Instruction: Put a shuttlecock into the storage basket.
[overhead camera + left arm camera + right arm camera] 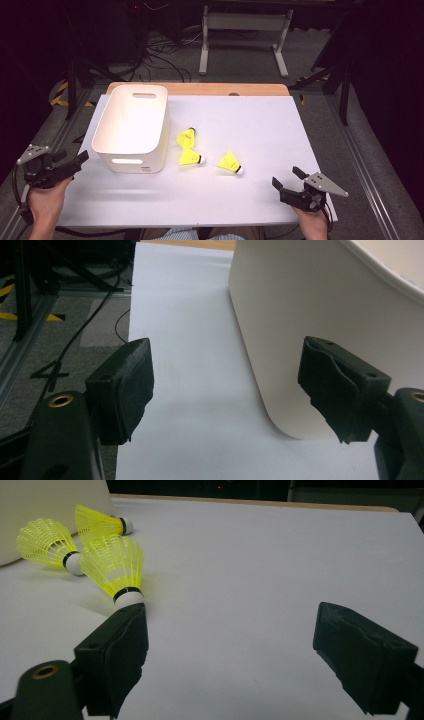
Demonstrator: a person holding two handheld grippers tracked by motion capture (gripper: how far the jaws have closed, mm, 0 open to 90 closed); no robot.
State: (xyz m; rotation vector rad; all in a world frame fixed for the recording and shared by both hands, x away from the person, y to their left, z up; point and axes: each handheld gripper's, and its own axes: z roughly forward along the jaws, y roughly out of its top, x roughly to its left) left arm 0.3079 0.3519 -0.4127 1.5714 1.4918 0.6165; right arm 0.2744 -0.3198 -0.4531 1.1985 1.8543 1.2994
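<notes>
while three yellow shuttlecocks lie on the white table sheet, two of them sit just beside the right wall of the white bin; the third lies apart, nearer the right gripper. right gripper: jaws spread wide, nothing between them, low at the near right corner. left gripper: jaws also wide apart, empty, at the sheet's left edge beside the bin's near left corner.
</notes>
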